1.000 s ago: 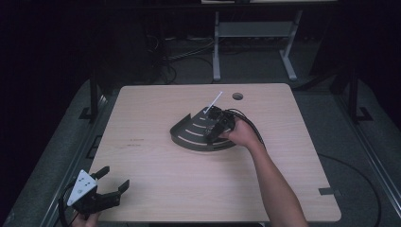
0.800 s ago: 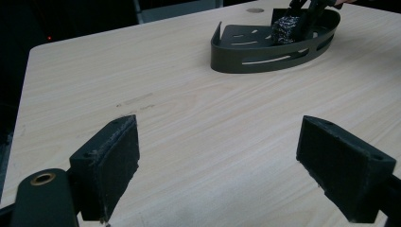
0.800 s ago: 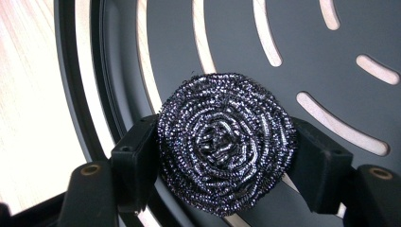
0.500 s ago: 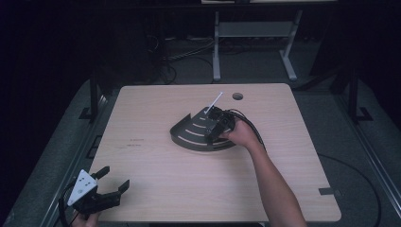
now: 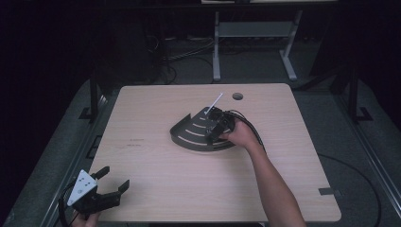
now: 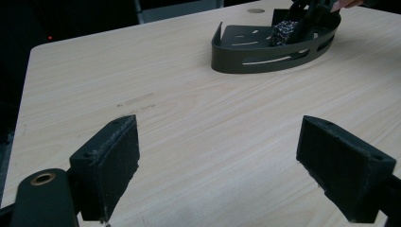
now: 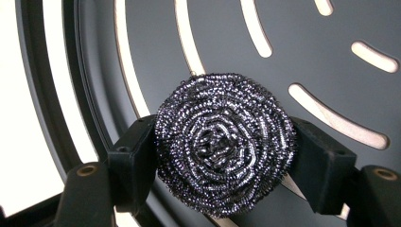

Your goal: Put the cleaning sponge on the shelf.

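Right claw (image 7: pixel 222 156), its jaws just easing apart, is pressed against a steel scourer (image 7: pixel 226 139) inside the slotted tray (image 7: pixel 331 28), seemingly for release there.

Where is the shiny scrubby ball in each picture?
High view: I cannot make out the steel wool scrubber; the right gripper covers its spot in the dark slotted tray, mid-table.
Left gripper view: top right, a sparkly lump inside the tray.
Right gripper view: dead centre, between the right gripper's jaws, which have just been opening.
Shared landmark: the slotted tray.
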The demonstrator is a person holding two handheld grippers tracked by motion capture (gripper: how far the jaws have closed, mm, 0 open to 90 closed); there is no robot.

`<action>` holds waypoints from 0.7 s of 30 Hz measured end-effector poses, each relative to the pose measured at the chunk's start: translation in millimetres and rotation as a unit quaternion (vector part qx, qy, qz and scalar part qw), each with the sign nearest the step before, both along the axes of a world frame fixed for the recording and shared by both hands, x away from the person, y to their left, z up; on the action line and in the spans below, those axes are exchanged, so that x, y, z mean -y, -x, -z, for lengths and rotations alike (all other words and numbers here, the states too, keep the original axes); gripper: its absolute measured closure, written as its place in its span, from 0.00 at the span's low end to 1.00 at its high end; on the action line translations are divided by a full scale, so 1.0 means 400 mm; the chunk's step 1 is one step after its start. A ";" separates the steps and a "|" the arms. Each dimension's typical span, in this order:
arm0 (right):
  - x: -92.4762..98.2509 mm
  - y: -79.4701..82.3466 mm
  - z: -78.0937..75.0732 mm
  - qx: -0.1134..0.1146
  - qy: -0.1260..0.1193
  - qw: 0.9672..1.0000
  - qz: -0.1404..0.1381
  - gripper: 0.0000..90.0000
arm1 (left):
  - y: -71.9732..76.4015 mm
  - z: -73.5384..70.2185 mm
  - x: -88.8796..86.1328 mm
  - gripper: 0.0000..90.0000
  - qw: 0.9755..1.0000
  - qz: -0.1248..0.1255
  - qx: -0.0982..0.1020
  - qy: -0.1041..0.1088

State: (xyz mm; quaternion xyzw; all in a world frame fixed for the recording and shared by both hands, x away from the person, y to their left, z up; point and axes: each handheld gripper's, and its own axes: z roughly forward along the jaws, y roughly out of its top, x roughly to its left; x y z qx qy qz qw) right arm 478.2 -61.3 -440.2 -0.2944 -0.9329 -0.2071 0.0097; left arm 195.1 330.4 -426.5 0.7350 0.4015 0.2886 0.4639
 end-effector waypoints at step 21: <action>0.022 0.009 -0.032 0.007 -0.026 1.000 0.001 0.24 | -0.012 0.000 0.010 0.15 1.000 0.006 -0.003 -0.001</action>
